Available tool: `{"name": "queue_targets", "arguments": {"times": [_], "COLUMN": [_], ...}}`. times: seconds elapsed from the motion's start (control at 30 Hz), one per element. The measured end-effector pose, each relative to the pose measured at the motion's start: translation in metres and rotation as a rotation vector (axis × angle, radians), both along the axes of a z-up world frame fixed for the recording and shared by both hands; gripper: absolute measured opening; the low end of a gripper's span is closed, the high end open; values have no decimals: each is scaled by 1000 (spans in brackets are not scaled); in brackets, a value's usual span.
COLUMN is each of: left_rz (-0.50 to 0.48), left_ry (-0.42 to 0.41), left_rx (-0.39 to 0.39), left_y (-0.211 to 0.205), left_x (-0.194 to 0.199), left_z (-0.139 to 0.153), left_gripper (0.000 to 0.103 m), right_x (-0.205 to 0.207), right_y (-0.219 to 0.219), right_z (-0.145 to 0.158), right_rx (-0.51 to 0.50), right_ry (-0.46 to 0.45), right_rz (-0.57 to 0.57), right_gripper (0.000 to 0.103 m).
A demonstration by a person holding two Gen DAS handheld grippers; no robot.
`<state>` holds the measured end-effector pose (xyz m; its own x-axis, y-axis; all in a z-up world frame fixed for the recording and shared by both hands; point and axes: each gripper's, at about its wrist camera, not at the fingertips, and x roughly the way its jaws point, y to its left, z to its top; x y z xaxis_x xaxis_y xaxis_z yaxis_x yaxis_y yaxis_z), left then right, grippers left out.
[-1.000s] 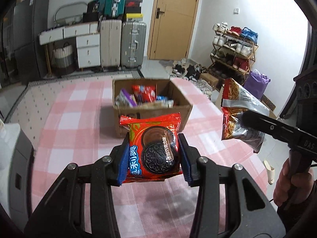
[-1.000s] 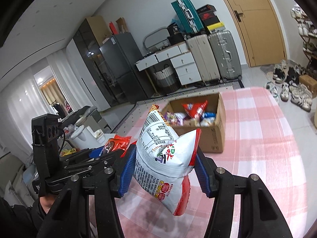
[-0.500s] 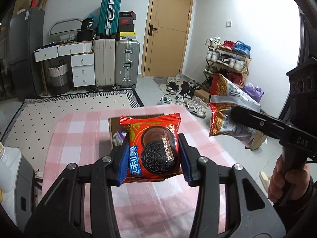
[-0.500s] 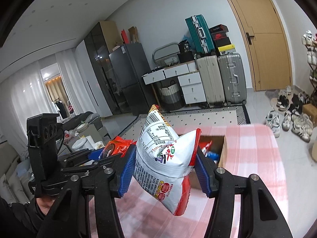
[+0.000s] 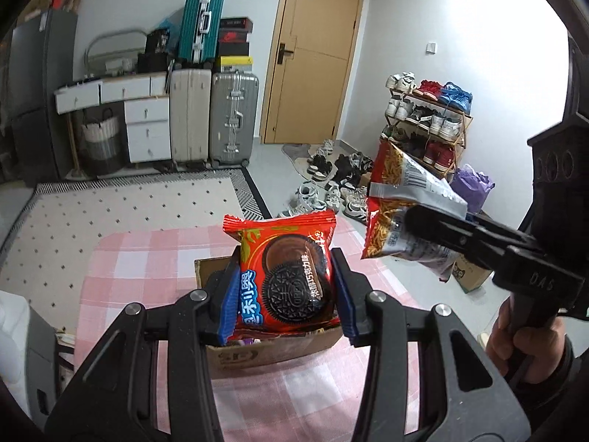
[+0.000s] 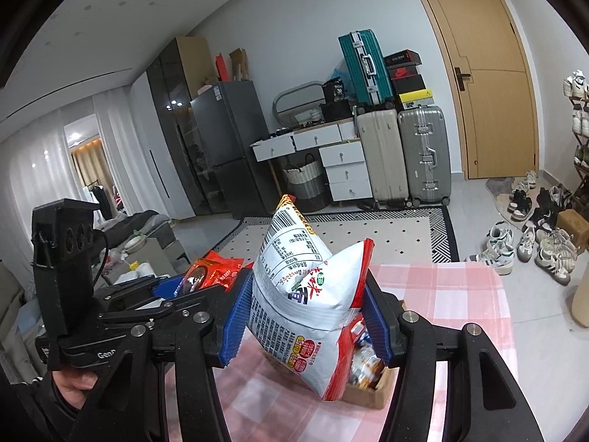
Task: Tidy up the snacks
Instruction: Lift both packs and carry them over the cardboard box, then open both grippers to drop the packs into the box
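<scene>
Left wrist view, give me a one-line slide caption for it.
Left claw grips a red cookie packet above the cardboard snack box, while the right claw holds a chip bag alongside.

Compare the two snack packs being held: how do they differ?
The Oreo pack in the left hand-held gripper is small, flat and red, front side facing its camera. The chip bag in the right hand-held gripper is bigger, puffy, mostly white on its printed back, and pinched in at the middle. Both are sealed and clamped between blue pads above the cardboard box.
</scene>
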<state>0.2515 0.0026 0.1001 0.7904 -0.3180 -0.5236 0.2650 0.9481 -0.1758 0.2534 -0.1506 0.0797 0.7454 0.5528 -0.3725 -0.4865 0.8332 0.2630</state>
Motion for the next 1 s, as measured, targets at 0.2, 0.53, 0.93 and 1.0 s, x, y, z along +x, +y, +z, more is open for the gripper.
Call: {"name": "queue_targets", "arguments": {"times": [0.2, 0.53, 0.93, 1.0], "left_rz": [15, 8, 12, 3], "left_ry": [39, 126, 203, 215], "left_rx": [7, 9, 21, 27], "left_y": [3, 3, -2, -6], "left_x": [58, 136, 186, 193], "left_z": [-24, -84, -145, -152], "left_gripper": [41, 41, 41, 41], "right_x": [51, 123, 162, 166], "right_y": [9, 28, 33, 34], "right_z": [-11, -51, -112, -118], "right_rx": [-35, -93, -127, -131], "right_ry": [38, 99, 164, 172], "right_rz": [-8, -10, -14, -11], "right_gripper": [57, 57, 57, 57]}}
